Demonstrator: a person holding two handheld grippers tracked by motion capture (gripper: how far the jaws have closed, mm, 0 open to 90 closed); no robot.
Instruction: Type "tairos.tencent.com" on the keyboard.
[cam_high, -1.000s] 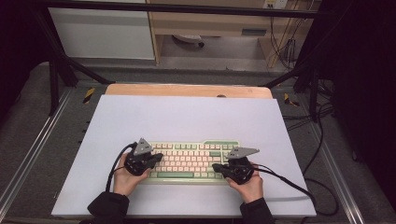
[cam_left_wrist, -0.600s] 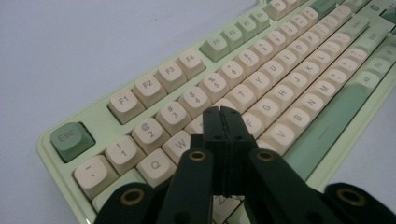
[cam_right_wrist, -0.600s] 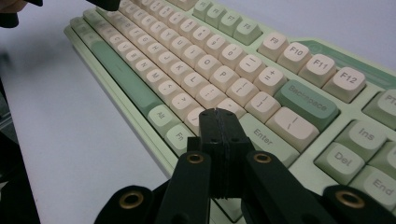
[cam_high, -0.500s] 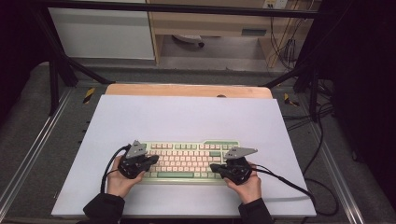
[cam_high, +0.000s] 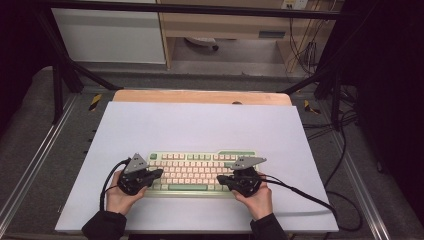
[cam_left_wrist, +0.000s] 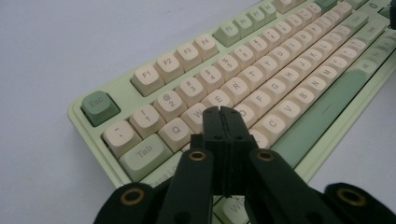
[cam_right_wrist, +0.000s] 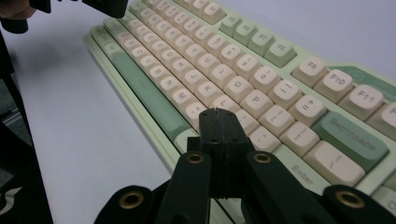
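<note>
Both grippers, left (cam_high: 156, 173) and right (cam_high: 223, 180), have jaws pressed together, empty, poised over the keyboard (cam_high: 200, 161) at 6 o'clock on the table (cam_high: 200, 120). Typing step, likely; next calls for dipping one tip onto a single key.

Keyboard (cam_left_wrist: 261, 74) far end: cut off by the top-right corner — left gripper view.
Keys under left gripper (cam_left_wrist: 223, 112): hidden by closed jaws.
Bottom-row legends: too blurred to read.
</note>
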